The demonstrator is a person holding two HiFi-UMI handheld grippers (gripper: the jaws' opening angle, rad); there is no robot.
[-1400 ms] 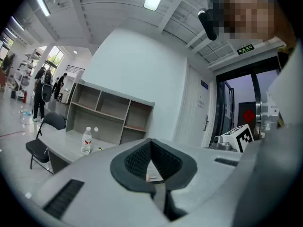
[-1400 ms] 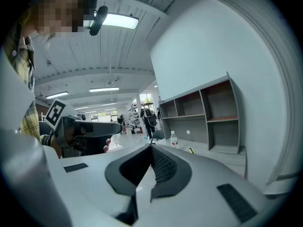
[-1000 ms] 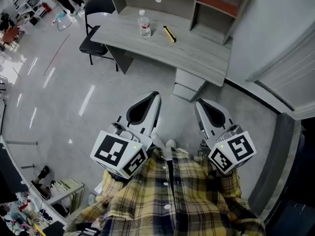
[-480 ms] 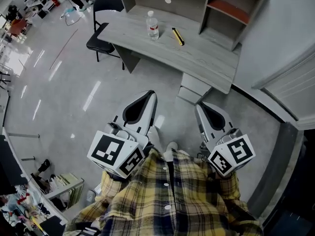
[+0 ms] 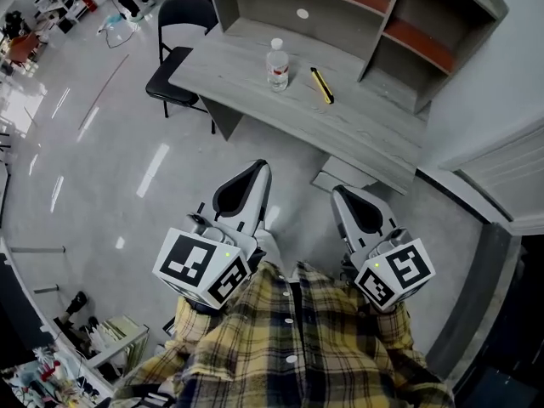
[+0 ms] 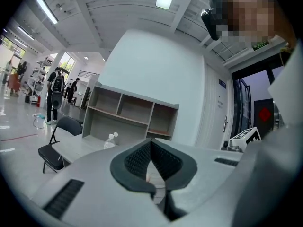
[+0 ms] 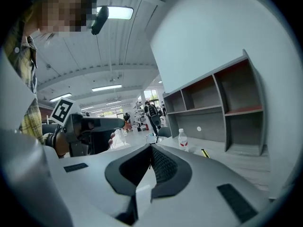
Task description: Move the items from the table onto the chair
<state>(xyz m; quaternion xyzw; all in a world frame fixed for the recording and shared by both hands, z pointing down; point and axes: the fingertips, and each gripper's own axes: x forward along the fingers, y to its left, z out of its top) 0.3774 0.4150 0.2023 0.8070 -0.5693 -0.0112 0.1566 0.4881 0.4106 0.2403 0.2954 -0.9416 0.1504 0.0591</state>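
Note:
A clear water bottle (image 5: 277,64) with a white cap stands on the grey desk (image 5: 357,126), and a yellow-and-black utility knife (image 5: 321,85) lies just to its right. A black folding chair (image 5: 174,58) stands at the desk's left end. My left gripper (image 5: 257,170) and right gripper (image 5: 338,195) are both shut and empty, held close to the person's body, well short of the desk. The bottle (image 6: 110,141) peeks over the left jaws in the left gripper view. In the right gripper view the bottle (image 7: 182,140) and the knife (image 7: 204,152) show on the desk.
A shelf hutch (image 5: 399,15) with open compartments sits on the back of the desk. A drawer unit (image 5: 347,179) stands under the desk's front edge. A wall and a doorway (image 5: 501,228) close in the right side. Racks and clutter (image 5: 85,338) line the lower left floor.
The view has drawn nearer to the desk: the desk, bottle and knife have slid down and to the right. Both grippers stay shut in about the same place.

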